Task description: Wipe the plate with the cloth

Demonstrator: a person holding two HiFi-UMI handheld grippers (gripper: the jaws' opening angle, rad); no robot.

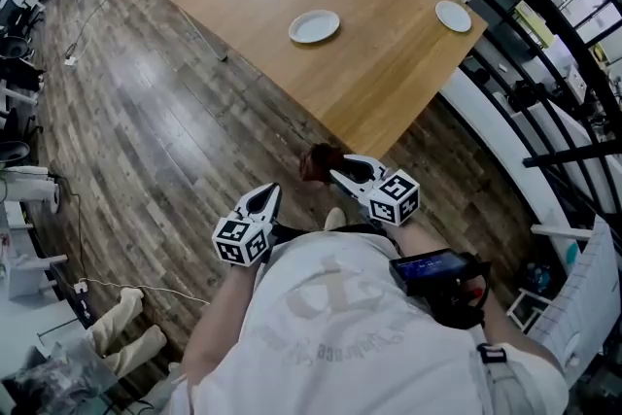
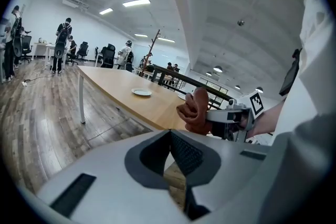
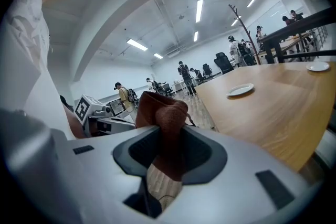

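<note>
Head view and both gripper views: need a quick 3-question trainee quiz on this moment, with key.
1. Multiple choice: what grips the rust-brown cloth? A) left gripper B) right gripper C) neither
2. True or false: the cloth touches a white plate.
3. Fill in: the wooden table carries ___ white plates.
Key: 1 B. 2 false; the cloth is held in the air, away from both plates. 3 two; one mid-table, the other plate near the table's right edge.
</note>
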